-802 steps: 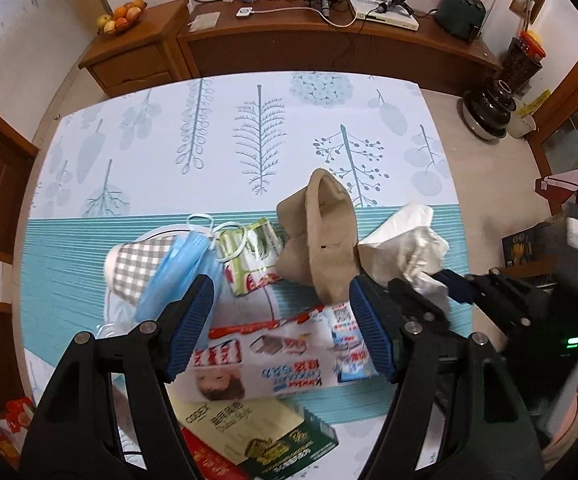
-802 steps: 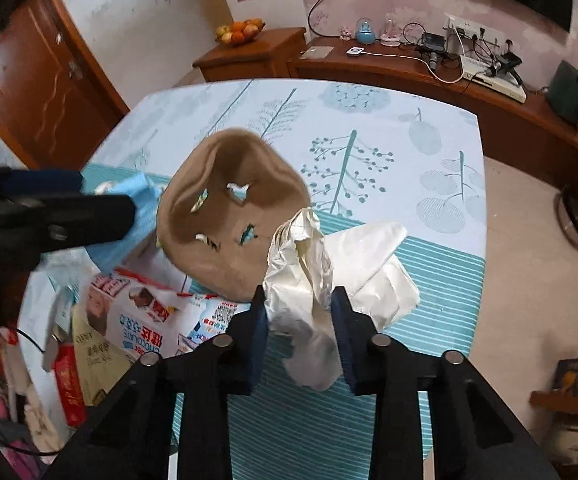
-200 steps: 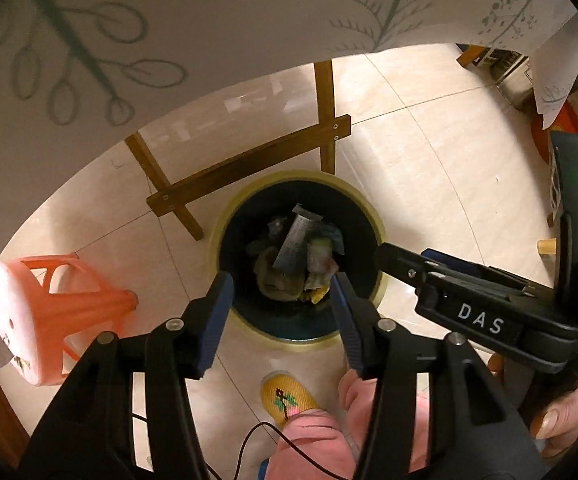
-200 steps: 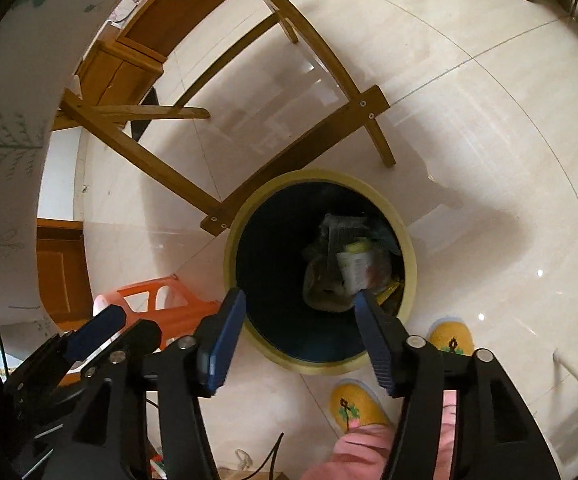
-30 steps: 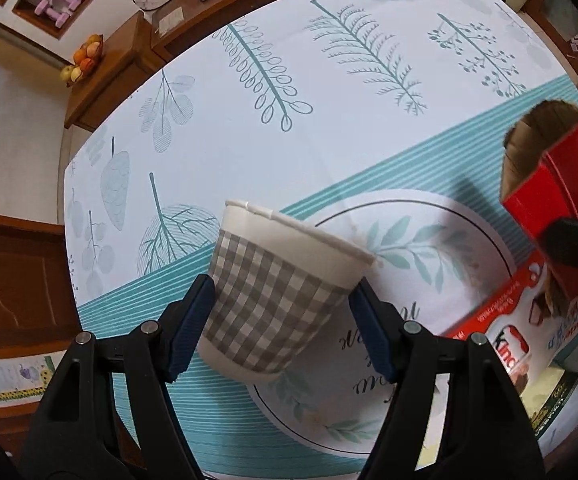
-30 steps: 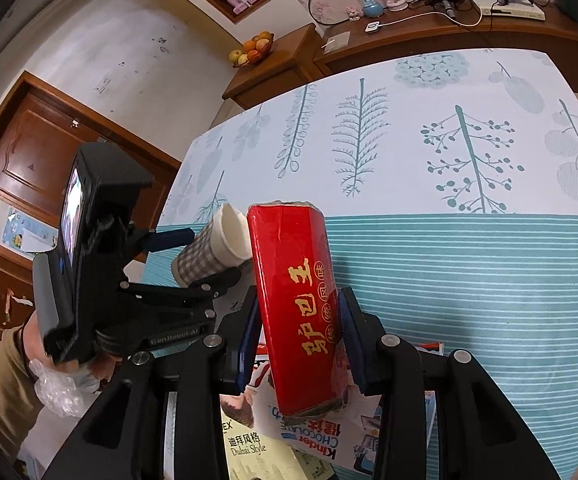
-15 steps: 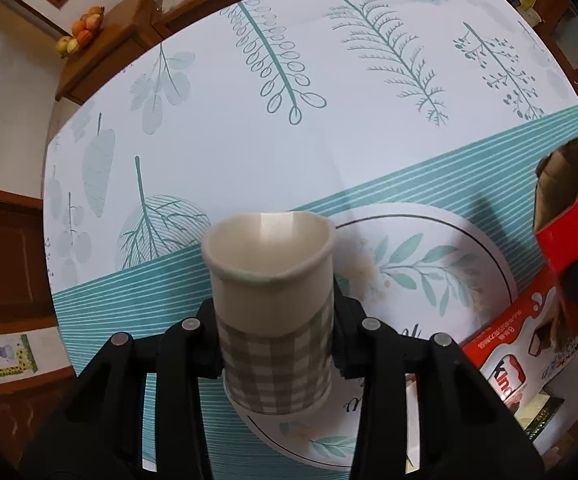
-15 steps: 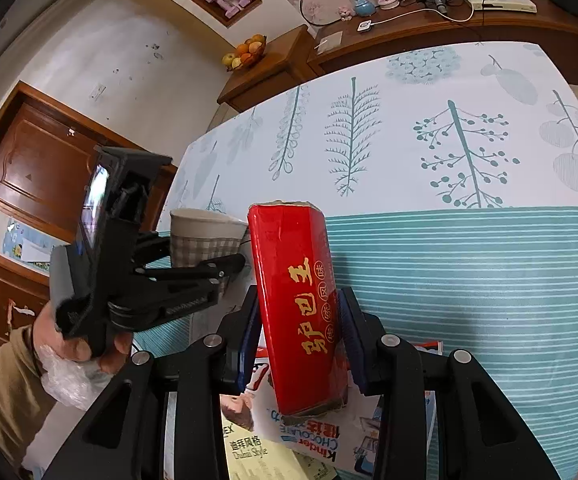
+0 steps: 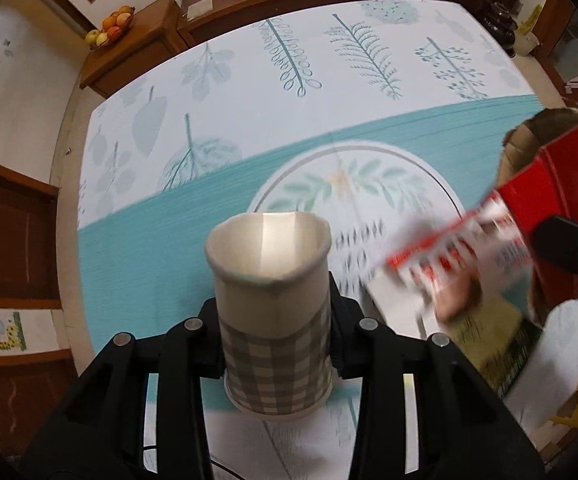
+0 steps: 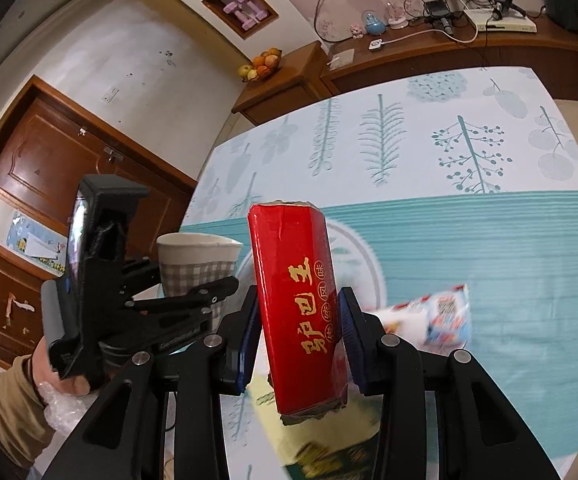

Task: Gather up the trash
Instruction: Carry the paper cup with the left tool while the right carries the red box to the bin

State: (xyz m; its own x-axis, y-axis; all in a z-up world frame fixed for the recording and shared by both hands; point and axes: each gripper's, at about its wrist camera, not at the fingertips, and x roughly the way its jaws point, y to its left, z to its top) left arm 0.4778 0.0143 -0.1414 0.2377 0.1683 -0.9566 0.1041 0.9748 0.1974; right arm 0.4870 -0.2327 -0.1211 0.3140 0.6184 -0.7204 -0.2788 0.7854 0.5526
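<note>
My left gripper [image 9: 275, 340] is shut on a grey-checked paper cup [image 9: 273, 320]; the cup stands upright above the table, its rim squeezed out of round. The right wrist view shows the same cup [image 10: 197, 264] in the left gripper [image 10: 181, 300], held by a person's hand [image 10: 65, 376]. My right gripper [image 10: 299, 344] is shut on a red carton [image 10: 301, 304] with gold characters, held upright over the table. That carton [image 9: 557, 208] also shows at the right edge of the left wrist view. A red and white sweet wrapper [image 9: 457, 252] lies blurred beneath it.
The table [image 9: 329, 80] has a white and teal cloth with leaf prints. A green and yellow printed pack [image 9: 489, 336] lies near the front edge by the wrapper [image 10: 433, 316]. Behind stand a wooden sideboard [image 10: 449, 48] with cables and a fruit bowl [image 10: 265, 62]. A wooden door [image 10: 49, 152] is at the left.
The left jaws closed on the tilted cup, stood it upright and lifted it. The right gripper rose with the red carton. The wrapper now looks blurred.
</note>
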